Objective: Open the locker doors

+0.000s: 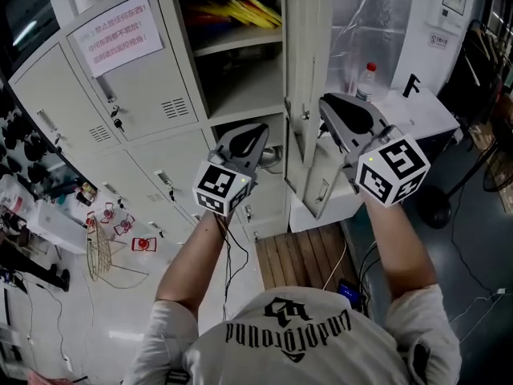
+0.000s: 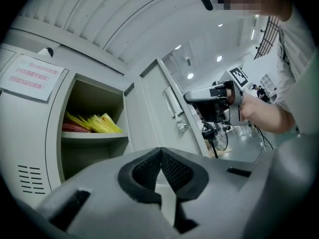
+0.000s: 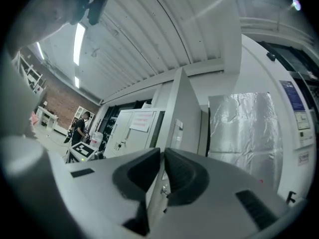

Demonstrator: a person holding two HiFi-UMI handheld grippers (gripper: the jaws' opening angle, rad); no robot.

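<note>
Left hand-held gripper jaws together, empty; right hand-held gripper near-touching, pinching nothing. Door dead ahead of it, looking light, stiff sheet metal; gripping free edge advised.

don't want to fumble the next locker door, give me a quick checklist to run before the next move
1. Upper middle door open: ok.
2. Door below it open: ok.
3. Door with the notice open: not ok, it is shut.
4. That door unlocked: cannot tell; a key hangs at its lock.
5. Left gripper empty: ok, jaws together.
6. Right gripper empty: ok, jaws close together, nothing pinched.
</note>
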